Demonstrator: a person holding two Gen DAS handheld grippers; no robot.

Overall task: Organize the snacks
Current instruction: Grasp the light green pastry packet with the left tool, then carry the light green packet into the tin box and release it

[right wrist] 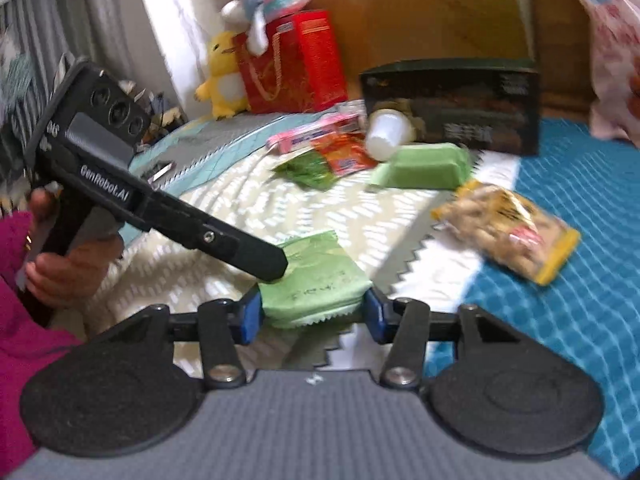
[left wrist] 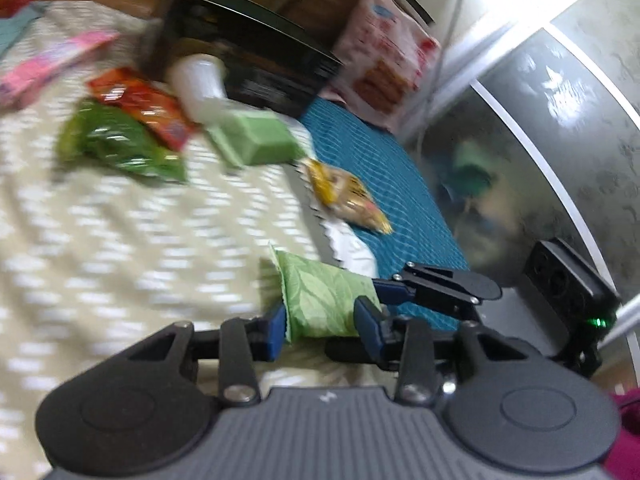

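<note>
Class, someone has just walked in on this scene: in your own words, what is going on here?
A person is sorting snacks on a bed with a handheld gripper in each hand. Both the left gripper and the right gripper are closed on the same light green packet, one from each side. A yellow snack bag, a green box and a black box lie farther back.

Both tools angled downward over the bed, tips meeting from two sides. Left tool [left wrist: 320, 322] with blue pads [left wrist: 276, 332] pressed on the sides of a pale green snack packet [left wrist: 320, 300]. Right tool [right wrist: 312, 314] likewise clamped across the same packet. Left hand [right wrist: 60, 256] wrapped round the black handle, magenta sleeve [right wrist: 16, 336] at the wrist.
</note>
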